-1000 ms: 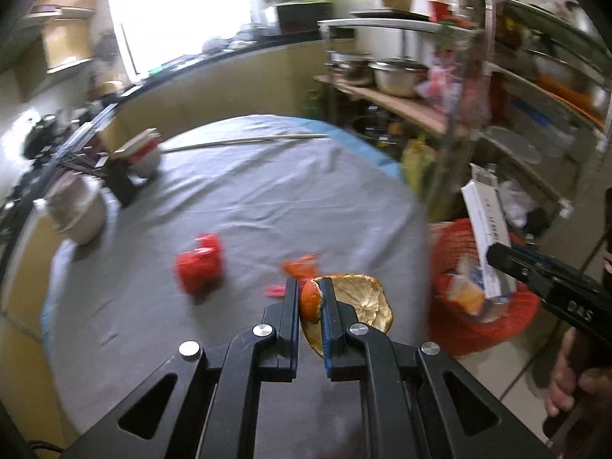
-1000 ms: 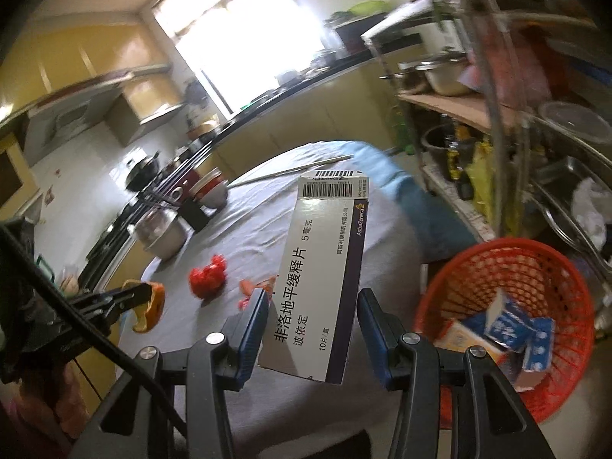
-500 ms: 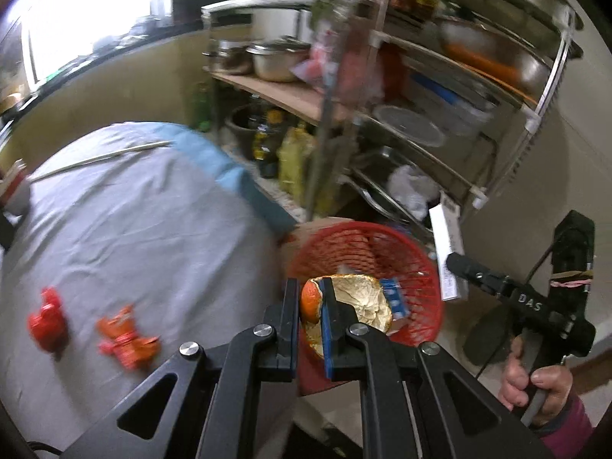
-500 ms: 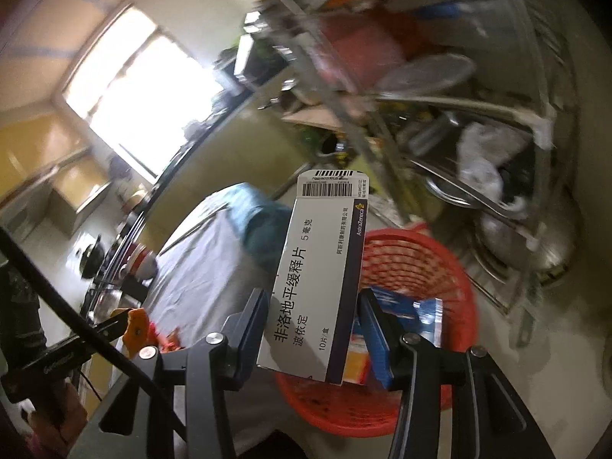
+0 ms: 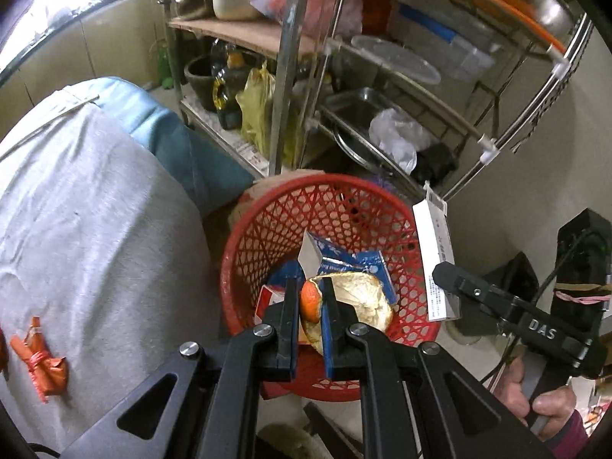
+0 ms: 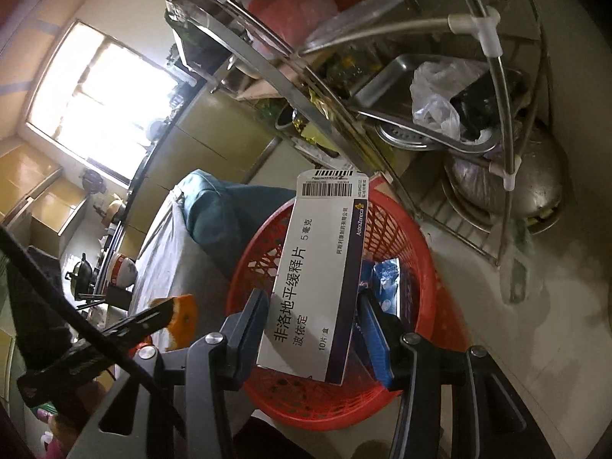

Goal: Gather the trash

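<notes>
Beside the grey-clothed table [image 5: 88,229], both loads hang over the red mesh basket [image 5: 264,225]: the left gripper [image 5: 310,302] pinches orange peel [image 5: 355,302], the right gripper [image 6: 313,329] clamps a medicine box [image 6: 317,271], so each should drop squarely inside the rim.

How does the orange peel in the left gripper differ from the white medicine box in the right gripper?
The curled orange peel is ragged, cupped food scrap; the white printed medicine box is a flat, rigid carton with a barcode. The left gripper pinches only the peel's edge; the right gripper clamps the box across its width. Both are held over the red mesh basket.
</notes>
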Demonstrator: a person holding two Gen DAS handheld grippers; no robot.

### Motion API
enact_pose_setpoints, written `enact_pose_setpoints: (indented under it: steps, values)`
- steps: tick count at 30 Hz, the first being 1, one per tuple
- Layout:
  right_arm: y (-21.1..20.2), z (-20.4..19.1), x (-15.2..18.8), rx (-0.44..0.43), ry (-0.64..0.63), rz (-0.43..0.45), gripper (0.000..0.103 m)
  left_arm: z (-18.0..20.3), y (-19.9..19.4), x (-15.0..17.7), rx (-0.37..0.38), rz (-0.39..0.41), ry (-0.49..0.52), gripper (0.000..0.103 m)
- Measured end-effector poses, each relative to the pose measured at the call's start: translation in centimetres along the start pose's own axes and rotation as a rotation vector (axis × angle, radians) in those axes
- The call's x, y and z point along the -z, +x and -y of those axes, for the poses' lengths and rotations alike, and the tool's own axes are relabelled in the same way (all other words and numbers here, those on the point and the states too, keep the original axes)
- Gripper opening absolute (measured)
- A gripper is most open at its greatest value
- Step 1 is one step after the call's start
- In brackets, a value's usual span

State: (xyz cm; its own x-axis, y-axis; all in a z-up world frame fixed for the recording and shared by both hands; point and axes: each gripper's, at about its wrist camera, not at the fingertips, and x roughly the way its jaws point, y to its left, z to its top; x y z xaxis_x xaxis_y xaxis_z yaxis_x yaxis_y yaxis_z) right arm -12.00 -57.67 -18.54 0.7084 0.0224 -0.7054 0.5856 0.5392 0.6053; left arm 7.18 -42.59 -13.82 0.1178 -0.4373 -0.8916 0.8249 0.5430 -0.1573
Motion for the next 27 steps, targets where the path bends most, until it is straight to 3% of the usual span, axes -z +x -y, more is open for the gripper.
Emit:
enact_pose_setpoints:
  steps: [3,5,7,12,19,27]
  values:
    - [0.6,-0.5,-0.1,0.011,-0.001,-0.016,0.054,-0.4,0.5,0.0,0.007,-0.012,-0.008,0.013]
    - [0.8,-0.5,-0.2,0.006,0.015,-0.034,0.056,-0.7,0.6,0.0,0.022,-0.022,-0.022,0.030]
    - [0.8,-0.6,-0.4,0.015,0.030,-0.034,0.058,-1.1,0.1,0.1,0.028,-0.008,-0.033,0.055]
    - [0.0,-1.6,-0.4,0.018,0.008,-0.006,0.060,-2.3,-2.5,0.9,0.024,0.057,-0.032,0.057]
    - [0.3,-5.9,0.7,-0.014,-0.095,-0.015,0.060,-5.8,-6.8,4.5,-0.063,0.102,-0.058,0.059]
    - [2.4,-13.0,3.8,-0.053,-0.223,-0.077,0.060,-15.1,-13.0,12.2,-0.176,0.143,-0.251,0.061]
